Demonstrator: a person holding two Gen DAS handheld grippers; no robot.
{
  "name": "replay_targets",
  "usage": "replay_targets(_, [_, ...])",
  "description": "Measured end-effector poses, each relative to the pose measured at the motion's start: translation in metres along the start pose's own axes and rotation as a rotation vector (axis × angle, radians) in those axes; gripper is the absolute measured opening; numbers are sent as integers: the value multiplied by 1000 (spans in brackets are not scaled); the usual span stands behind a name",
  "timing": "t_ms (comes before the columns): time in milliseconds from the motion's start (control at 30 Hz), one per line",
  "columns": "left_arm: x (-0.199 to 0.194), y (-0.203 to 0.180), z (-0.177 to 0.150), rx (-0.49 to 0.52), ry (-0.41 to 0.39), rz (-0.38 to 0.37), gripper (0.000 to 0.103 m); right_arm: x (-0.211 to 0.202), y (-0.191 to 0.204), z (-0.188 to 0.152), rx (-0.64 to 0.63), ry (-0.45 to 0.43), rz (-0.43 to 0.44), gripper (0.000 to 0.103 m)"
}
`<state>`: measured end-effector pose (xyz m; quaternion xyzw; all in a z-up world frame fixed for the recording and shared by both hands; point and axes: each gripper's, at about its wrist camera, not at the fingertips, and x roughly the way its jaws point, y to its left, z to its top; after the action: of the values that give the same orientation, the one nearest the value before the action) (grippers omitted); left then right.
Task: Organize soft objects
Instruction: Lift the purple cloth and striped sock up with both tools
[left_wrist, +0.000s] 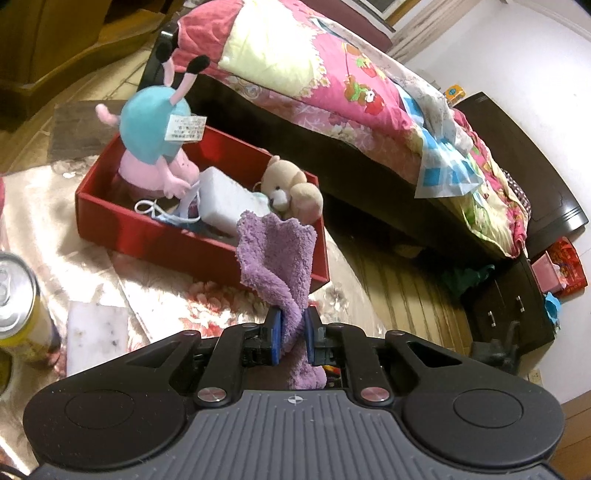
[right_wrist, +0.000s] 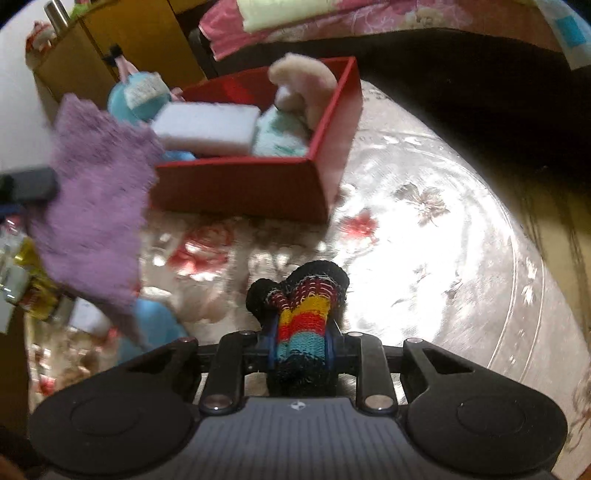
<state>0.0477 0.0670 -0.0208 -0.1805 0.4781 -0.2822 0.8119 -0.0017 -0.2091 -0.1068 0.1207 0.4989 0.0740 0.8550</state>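
Gripping a purple cloth (left_wrist: 275, 251) left, striped sock (right_wrist: 303, 317) right.

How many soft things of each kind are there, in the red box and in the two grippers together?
Plush toys: 2, pink-and-blue doll and teddy bear, in the red box.
White sponge: 1, in the box.
Face mask: 1, in the box.
Purple cloth: 1, left gripper.
Striped sock: 1, right gripper.
Total: 6
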Motion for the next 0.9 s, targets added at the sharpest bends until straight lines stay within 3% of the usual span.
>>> replay_targets(333, [-19, 2, -12, -19, -12, -13, 10, -40, 13, -4, 58, -99, 128, 0])
replay_targets(600, [-31, -11, -23, 10, -41, -34, 11, -71, 16, -1, 100, -230, 201, 0])
replay_targets(667, [-25, -16, -27, 61, -42, 43, 17, -75, 14, 1, 108, -250, 200, 0])
replay_targets(767, [9, -18, -36, 136, 8, 170, 55, -74, 9, 3, 129, -250, 196, 0])
replay_targets(833, [41, -20, -41, 215, 39, 308, 59, -73, 7, 4, 138, -247, 200, 0])
replay_targets(900, [64, -24, -44, 268, 75, 356, 63, -72, 3, 5, 155, -248, 204, 0])
